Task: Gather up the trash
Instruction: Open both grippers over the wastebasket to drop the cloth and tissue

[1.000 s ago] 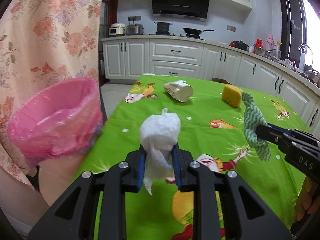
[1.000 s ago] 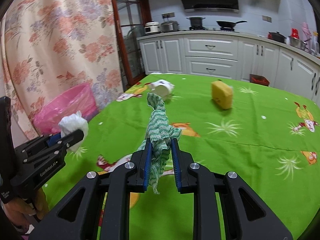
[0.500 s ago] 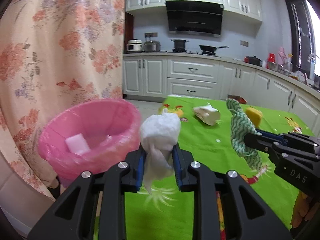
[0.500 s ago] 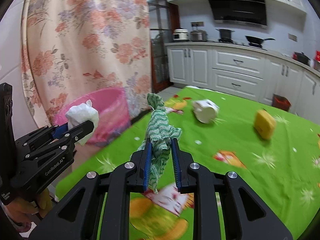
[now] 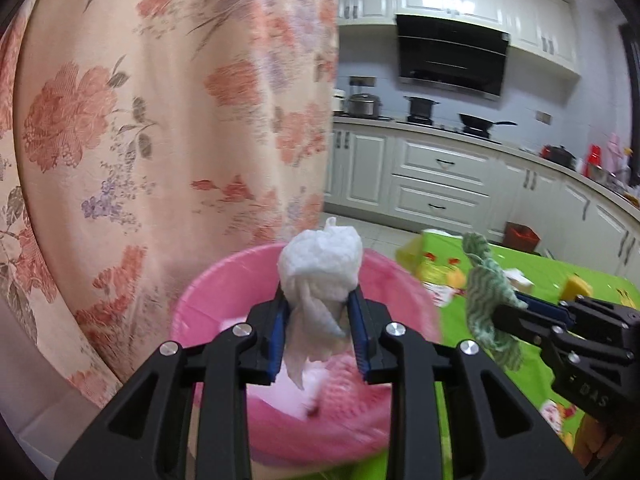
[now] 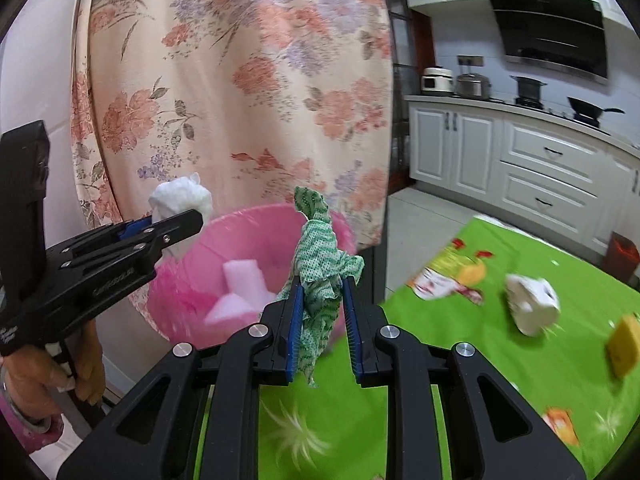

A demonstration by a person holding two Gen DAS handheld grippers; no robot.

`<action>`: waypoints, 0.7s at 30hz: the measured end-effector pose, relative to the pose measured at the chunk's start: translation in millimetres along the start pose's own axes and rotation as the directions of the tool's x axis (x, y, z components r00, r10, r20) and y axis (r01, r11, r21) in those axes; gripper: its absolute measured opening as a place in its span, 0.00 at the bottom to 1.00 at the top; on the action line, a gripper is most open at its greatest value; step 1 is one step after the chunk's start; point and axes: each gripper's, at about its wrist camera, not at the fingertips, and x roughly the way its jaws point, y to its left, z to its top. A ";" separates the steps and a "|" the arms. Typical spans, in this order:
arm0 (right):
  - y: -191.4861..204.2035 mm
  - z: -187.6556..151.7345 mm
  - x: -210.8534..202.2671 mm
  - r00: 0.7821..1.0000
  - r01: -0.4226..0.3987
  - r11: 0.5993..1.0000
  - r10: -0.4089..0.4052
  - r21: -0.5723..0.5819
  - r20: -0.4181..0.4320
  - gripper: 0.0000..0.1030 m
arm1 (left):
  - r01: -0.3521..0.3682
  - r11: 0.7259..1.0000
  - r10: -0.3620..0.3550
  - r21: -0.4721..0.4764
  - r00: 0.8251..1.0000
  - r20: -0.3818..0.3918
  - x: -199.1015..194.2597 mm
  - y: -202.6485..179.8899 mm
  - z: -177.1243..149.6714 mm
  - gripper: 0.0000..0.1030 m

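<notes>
The left tongs (image 5: 320,328) hold a white paper wad (image 5: 320,264) right over the pink bin (image 5: 224,300). Their jaws have just been opening a little, but the blue pads still press on the wad, so it has not dropped yet. The right tongs (image 6: 323,316) are closed on a green cloth (image 6: 320,264). They hang above the counter's (image 6: 460,360) corner nearest the bin, just beside its rim.

The bin stands off the counter's edge, in front of a flowery curtain (image 6: 240,80). Some pale pink blocks (image 6: 240,288) already lie inside it. A crumpled paper cup (image 6: 532,304) and a yellow sponge (image 6: 624,344) wait on the counter, farther along.

What could go wrong? The wad has a loose tail hanging down. It might catch on a pad and stick when the jaws open. The green cloth is not fully over the bin. If it is let go too soon, I think it would land on the rim or the floor. The two tongs are close together, so they could bump.
</notes>
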 end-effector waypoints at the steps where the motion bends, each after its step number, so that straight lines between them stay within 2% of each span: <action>1: 2.8 4.7 7.2 1.000 -0.007 1.000 0.007 -0.005 0.001 0.21 | -0.008 1.000 0.008 -0.011 1.000 -0.004 7.1 8.1 2.6 0.28; 7: 16.6 21.9 45.5 0.998 -0.056 0.998 0.056 -0.024 -0.019 0.22 | -0.043 0.998 0.041 -0.045 0.998 -0.044 40.6 37.9 8.9 0.30; 9: 22.0 23.5 57.5 0.996 -0.080 0.996 0.079 -0.036 -0.034 0.23 | -0.065 0.996 0.062 -0.056 0.997 -0.053 48.4 45.9 9.3 0.37; 11: 25.1 22.3 64.2 0.995 -0.087 0.995 0.085 -0.045 -0.047 0.29 | -0.095 0.992 0.090 -0.089 0.994 -0.060 55.2 56.9 9.5 0.61; 14: 24.7 17.4 68.9 0.994 -0.091 0.995 0.088 -0.048 -0.061 0.30 | -0.132 0.982 0.126 -0.136 0.990 -0.057 57.0 70.5 7.5 0.67; 17: 18.1 11.8 66.2 0.994 -0.086 0.996 0.084 -0.031 -0.064 0.45 | -0.156 0.976 0.147 -0.151 0.987 -0.069 57.0 75.5 3.2 0.73; 21: 8.5 6.4 58.3 0.996 -0.070 0.998 0.069 -0.007 -0.058 0.45 | -0.177 0.972 0.167 -0.156 0.983 -0.074 50.6 72.2 -3.8 0.80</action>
